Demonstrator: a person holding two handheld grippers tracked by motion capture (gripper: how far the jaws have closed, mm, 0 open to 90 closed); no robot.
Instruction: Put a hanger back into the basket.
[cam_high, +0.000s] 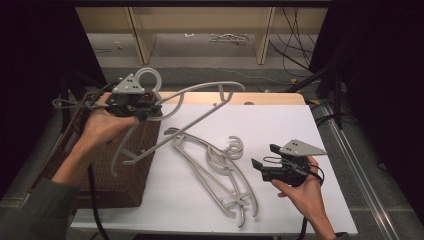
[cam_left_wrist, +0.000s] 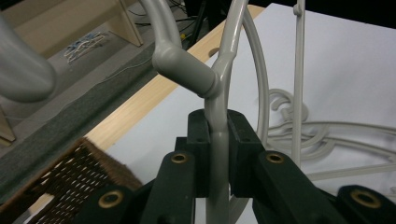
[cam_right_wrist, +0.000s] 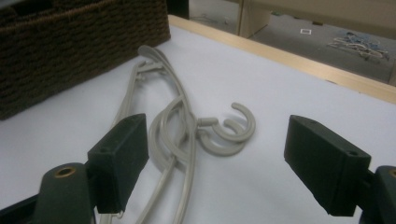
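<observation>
A grey plastic hanger (cam_high: 200, 102) hangs in the air over the wicker basket (cam_high: 125, 180). My left gripper (cam_high: 150, 107) is shut on it just below the hook. In the left gripper view the black pads (cam_left_wrist: 198, 140) pinch the hanger's neck (cam_left_wrist: 217, 149), and the hook (cam_left_wrist: 180, 60) curves up past the camera. Two more grey hangers (cam_high: 215, 172) lie overlapped on the white table top (cam_high: 285, 125), hooks toward the right. My right gripper (cam_high: 265, 156) hovers low beside those hooks, open and holding nothing. In the right gripper view the hooks (cam_right_wrist: 231, 130) lie between and beyond its wide jaws.
The brown basket (cam_right_wrist: 70, 46) stands at the table's left edge. A wooden strip (cam_high: 260, 97) runs along the far edge, with shelf legs (cam_high: 262, 40) and cables on the floor behind. More hangers (cam_high: 227, 37) lie on the floor at the back.
</observation>
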